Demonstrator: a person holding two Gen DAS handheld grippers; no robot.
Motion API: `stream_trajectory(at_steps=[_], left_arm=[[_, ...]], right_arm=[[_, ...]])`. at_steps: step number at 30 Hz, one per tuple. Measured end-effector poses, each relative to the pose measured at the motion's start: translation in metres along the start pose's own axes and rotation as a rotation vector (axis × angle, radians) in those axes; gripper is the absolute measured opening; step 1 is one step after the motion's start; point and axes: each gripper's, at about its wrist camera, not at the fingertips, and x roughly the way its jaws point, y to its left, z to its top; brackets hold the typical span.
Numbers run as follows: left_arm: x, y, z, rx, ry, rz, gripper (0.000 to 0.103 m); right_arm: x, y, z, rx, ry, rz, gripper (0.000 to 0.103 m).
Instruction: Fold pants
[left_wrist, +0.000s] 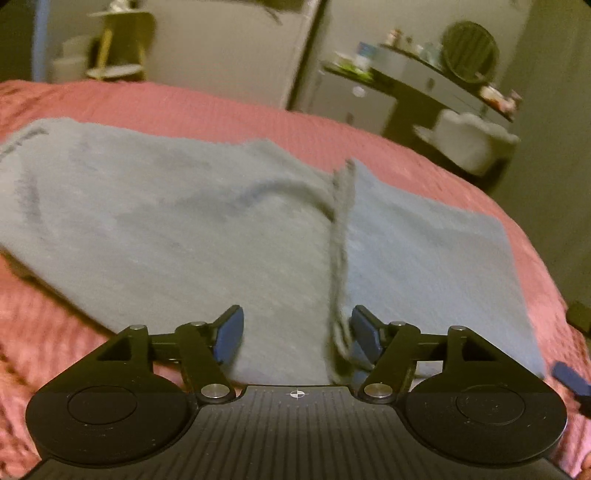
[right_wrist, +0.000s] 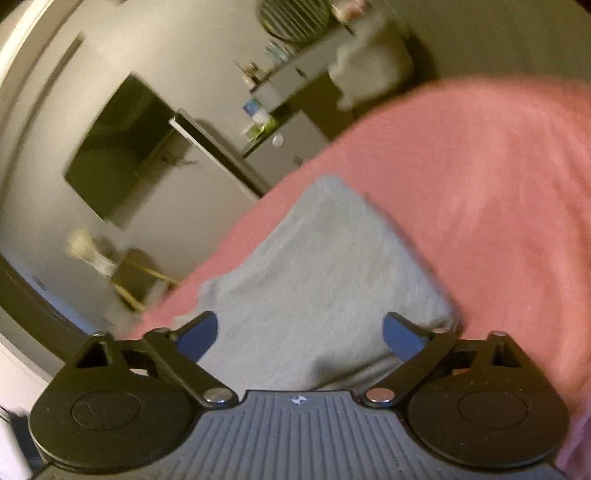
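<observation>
Directly ahead of both open claws (left_wrist: 297, 336) (right_wrist: 300, 338), gray pants (left_wrist: 177, 221) lie flat.

**Both grippers spread wide**

The left gripper (left_wrist: 297, 332) holds its blue-padded fingers (left_wrist: 229, 334) well apart, gripping nothing. The right gripper (right_wrist: 300, 334) is rolled to one side, its fingers (right_wrist: 404, 338) likewise wide apart and holding nothing.

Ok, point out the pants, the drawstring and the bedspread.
grey pants (left_wrist: 155, 221), left wrist view, flat middle of the fabric.
drawstring (left_wrist: 339, 236), left wrist view, mid-length of the cord.
pink bedspread (right_wrist: 480, 177), right wrist view, bare patch beside the pants.
</observation>
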Motion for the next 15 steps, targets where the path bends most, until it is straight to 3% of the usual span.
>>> stream_trajectory(at_steps=[4, 7, 11, 15], left_arm=[[-0.003, 0.013, 0.006, -0.046, -0.077, 0.096, 0.077], [0.001, 0.030, 0.011, -0.128, -0.066, 0.145, 0.078], [0.005, 0.048, 0.016, -0.191, -0.026, 0.151, 0.078], [0.000, 0.060, 0.025, -0.175, -0.023, 0.153, 0.079]], right_arm=[[0.031, 0.023, 0.001, -0.189, 0.038, -0.156, 0.099], [0.059, 0.030, -0.003, -0.241, 0.069, -0.229, 0.099], [0.084, 0.041, -0.018, -0.362, 0.083, -0.327, 0.099], [0.101, 0.051, -0.020, -0.422, 0.095, -0.421, 0.099]])
